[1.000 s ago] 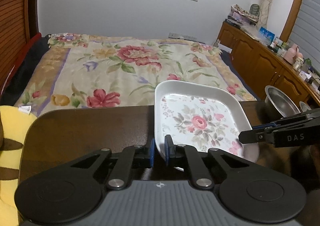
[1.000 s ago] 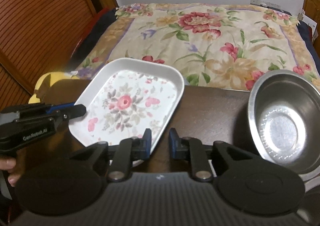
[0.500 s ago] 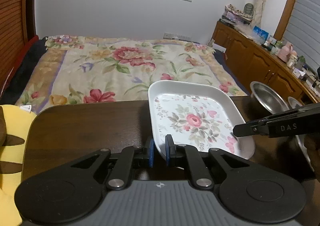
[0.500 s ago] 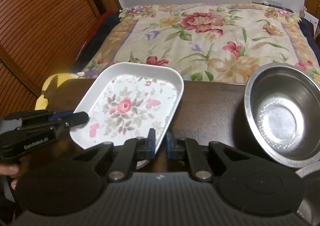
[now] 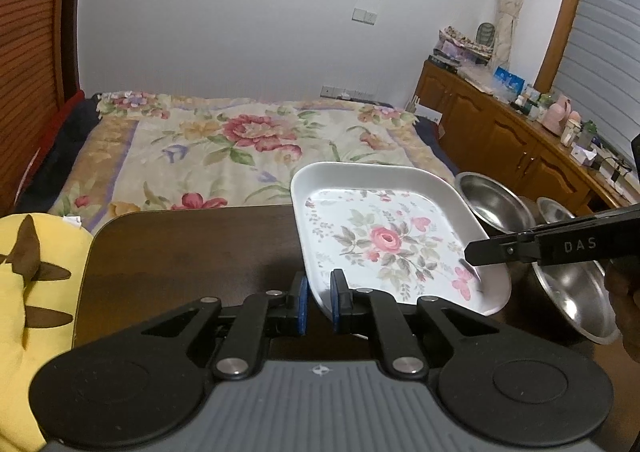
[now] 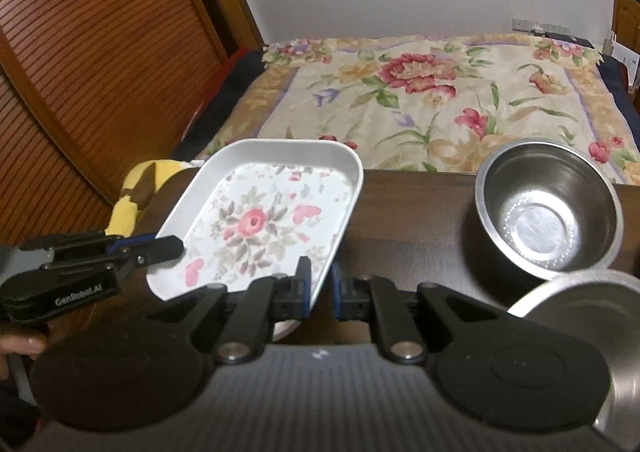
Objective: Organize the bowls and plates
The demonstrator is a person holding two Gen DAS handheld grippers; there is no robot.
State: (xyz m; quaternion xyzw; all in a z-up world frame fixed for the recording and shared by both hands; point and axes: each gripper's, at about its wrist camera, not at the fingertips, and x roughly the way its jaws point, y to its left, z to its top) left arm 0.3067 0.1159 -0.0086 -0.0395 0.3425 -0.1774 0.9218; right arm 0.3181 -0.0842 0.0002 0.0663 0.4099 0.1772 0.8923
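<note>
Floral tray (image 5: 384,240): stiff, light, glossy, likely slippery; left tongs (image 5: 318,302) nipped on rim at 7 o'clock, right tongs (image 6: 320,286) at 5

The plate (image 6: 260,219) looks glossy and smooth, white with a printed floral face. At the right of the frame the steel bowl (image 6: 548,207) shines – polished metal. The surface (image 6: 412,219) is dark, lightly sheened wood. The bedspread (image 6: 420,99) behind is matt cloth – and the gripper (image 6: 319,286) is matt black plastic.
</note>
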